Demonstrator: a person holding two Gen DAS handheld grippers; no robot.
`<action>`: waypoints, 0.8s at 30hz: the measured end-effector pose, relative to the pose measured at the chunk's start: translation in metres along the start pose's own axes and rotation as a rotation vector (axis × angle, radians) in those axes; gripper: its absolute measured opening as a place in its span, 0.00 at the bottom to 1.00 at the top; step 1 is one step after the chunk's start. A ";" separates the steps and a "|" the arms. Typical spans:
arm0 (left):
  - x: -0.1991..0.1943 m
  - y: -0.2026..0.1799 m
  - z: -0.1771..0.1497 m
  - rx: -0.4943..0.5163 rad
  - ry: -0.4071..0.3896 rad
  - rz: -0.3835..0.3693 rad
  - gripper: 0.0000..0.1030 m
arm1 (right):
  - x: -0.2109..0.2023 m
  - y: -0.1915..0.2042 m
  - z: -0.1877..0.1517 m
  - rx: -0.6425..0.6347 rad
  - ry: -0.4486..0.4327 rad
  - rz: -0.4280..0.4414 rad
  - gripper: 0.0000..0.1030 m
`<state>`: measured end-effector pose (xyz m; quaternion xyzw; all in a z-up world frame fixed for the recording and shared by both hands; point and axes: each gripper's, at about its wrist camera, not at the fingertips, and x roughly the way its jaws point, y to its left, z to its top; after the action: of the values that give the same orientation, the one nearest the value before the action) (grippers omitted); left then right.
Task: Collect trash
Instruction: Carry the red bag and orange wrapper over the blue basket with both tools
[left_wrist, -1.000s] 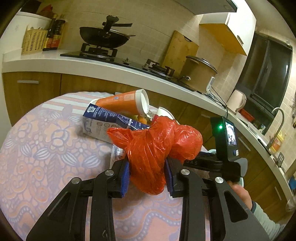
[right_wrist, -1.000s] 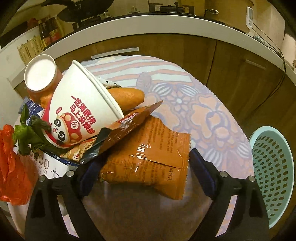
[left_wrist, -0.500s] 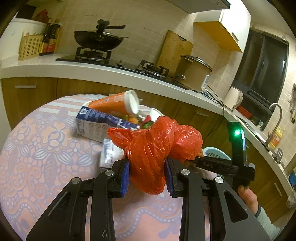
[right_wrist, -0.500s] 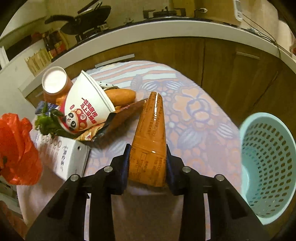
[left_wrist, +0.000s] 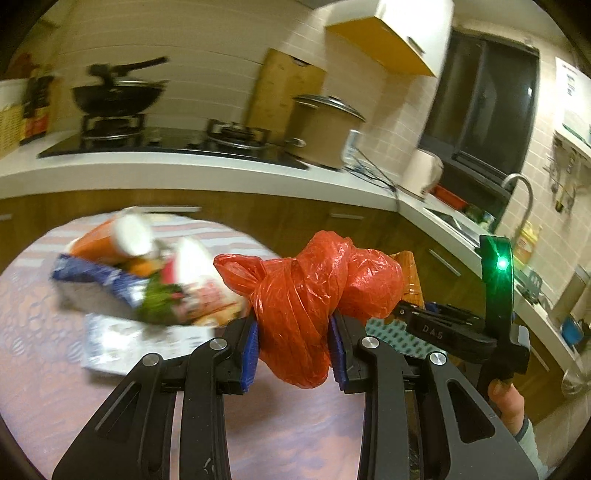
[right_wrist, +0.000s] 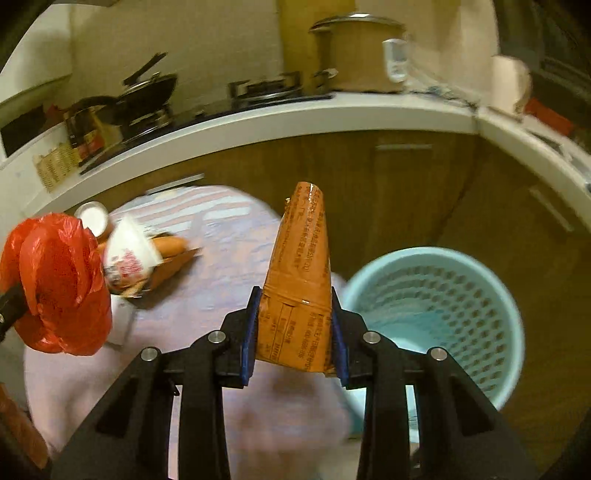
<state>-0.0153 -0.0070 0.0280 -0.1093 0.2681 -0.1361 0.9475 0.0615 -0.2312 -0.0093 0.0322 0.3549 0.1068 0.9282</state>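
Left wrist view: the left claw (left_wrist: 293, 345) pinches a knotted red plastic bag (left_wrist: 314, 295) above a floral-clothed round counter (left_wrist: 44, 354) bearing blurred trash; behind runs a white worktop (left_wrist: 207, 171) with a wok (left_wrist: 118, 94) and pot (left_wrist: 323, 129). Right wrist view: the right claw (right_wrist: 293, 334) grips an orange snack packet (right_wrist: 299, 280), lifted beside a pale blue perforated basket (right_wrist: 439, 314) before wooden cabinets (right_wrist: 406, 192).

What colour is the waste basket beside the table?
Pale turquoise waste basket, walls perforated with holes; clearest in the right wrist view.
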 end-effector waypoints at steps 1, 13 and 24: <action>0.006 -0.008 0.002 0.013 0.003 -0.009 0.29 | -0.003 -0.007 -0.001 0.002 -0.006 -0.018 0.29; 0.105 -0.086 0.007 0.071 0.135 -0.134 0.29 | 0.003 -0.104 -0.022 0.115 0.032 -0.145 0.29; 0.200 -0.120 -0.024 0.086 0.314 -0.148 0.30 | 0.048 -0.159 -0.059 0.224 0.166 -0.165 0.29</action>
<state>0.1118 -0.1864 -0.0541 -0.0656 0.3981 -0.2319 0.8851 0.0849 -0.3767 -0.1064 0.0973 0.4414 -0.0078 0.8920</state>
